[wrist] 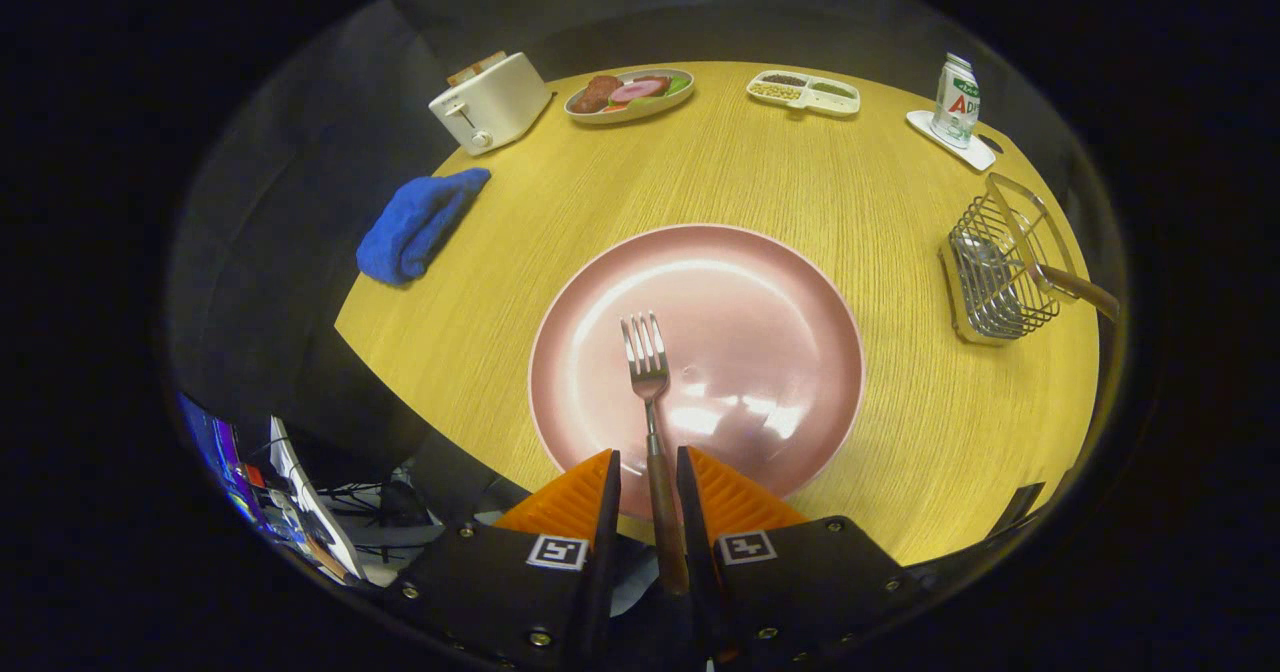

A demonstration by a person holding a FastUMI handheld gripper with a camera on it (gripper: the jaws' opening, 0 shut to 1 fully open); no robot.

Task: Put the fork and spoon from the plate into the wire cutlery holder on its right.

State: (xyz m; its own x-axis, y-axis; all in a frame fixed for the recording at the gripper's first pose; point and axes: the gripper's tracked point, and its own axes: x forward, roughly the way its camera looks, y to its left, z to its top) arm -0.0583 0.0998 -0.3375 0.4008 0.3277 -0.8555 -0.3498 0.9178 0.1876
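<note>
Gripper view: the steel fork with a brown wooden handle (650, 402) is straddled by orange fingers (570, 497), contact unclear; a loose pinch risks slippage onto the pink plate (800, 292).

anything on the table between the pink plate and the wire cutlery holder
Nothing: in the gripper view, only bare wooden table separates the round pink plate from the wire cutlery holder.
</note>
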